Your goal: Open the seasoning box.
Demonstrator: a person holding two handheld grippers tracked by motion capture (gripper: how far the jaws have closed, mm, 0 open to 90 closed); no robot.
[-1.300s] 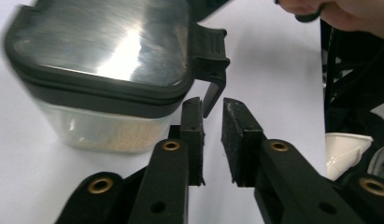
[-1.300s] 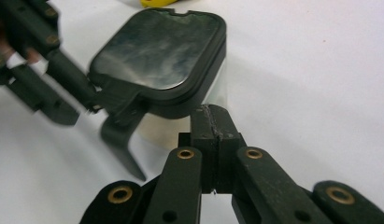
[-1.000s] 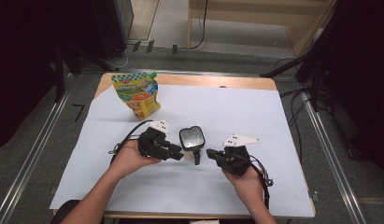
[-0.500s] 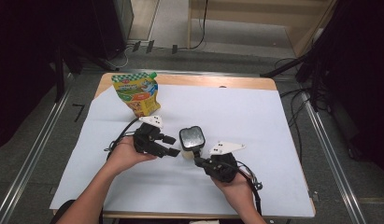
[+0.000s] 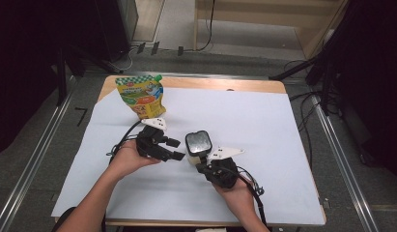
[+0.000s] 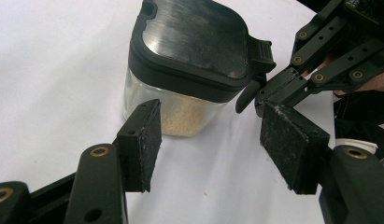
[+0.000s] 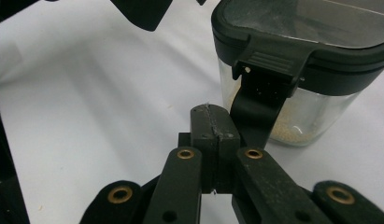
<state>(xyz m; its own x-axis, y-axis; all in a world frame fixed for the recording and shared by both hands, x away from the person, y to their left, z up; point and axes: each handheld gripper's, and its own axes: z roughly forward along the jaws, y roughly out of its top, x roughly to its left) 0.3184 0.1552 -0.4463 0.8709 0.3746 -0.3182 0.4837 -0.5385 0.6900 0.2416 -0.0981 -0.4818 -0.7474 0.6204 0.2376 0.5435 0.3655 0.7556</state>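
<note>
My right gripper [image 7: 212, 122] has its jaws pressed flat together with nothing between them, and their tip sits right at the hanging black latch flap [image 7: 257, 109] of the small clear jar with a square black lid [image 5: 198, 146]. My left gripper [image 6: 220, 142] has just been opening its jaws; they now stand well apart, empty, a little short of the jar and touching nothing.

As I read it, the step in hand is working that latch with the closed right tip while the left steadies the jar. To do it well I would bring the open left jaws around the clear body below the lid, close gently so the jar cannot slide on the white paper sheet [image 5: 283, 135], and only then lever the flap with the right tip, pushing slowly and along the flap rather than sideways, since the jar is light and would tip.

The jar stands upright near the middle of the table, between the two grippers, touching neither of the left pads. Its long axis runs vertically, lid on top; the latch side faces the near right, toward my right gripper. Pale grains [image 6: 185, 122] lie in its bottom. A colourful stand-up pouch [image 5: 140, 95] sits well apart at the far left.
</note>
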